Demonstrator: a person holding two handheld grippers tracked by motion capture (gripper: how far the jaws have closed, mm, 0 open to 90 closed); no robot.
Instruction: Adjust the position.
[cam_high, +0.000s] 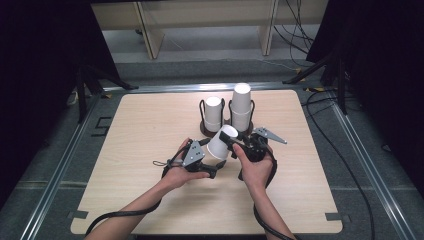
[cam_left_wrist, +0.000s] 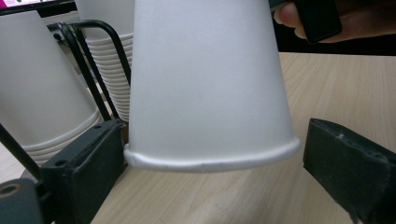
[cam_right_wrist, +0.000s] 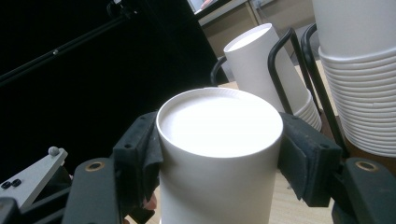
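A single white paper cup (cam_high: 220, 142) hangs tilted over the wooden table (cam_high: 145, 125), closed end up, in front of two cup stacks. My right gripper (cam_high: 231, 144) is shut on it near the closed end; in the right gripper view both pads press the cup (cam_right_wrist: 219, 158), with the right gripper (cam_right_wrist: 219, 140) around it. My left gripper (cam_high: 214, 169) sits below at the rim. In the left gripper view the cup (cam_left_wrist: 205, 84) stands between the jaws of the left gripper (cam_left_wrist: 215, 140), which is open: one jaw touches the rim, the other stands apart.
Two stacks of upturned white cups stand in black wire holders at the table's back centre: a shorter stack (cam_high: 213, 112) and a taller stack (cam_high: 241, 105). Cables trail from both grippers toward the front edge. Dark stands and floor cables surround the table.
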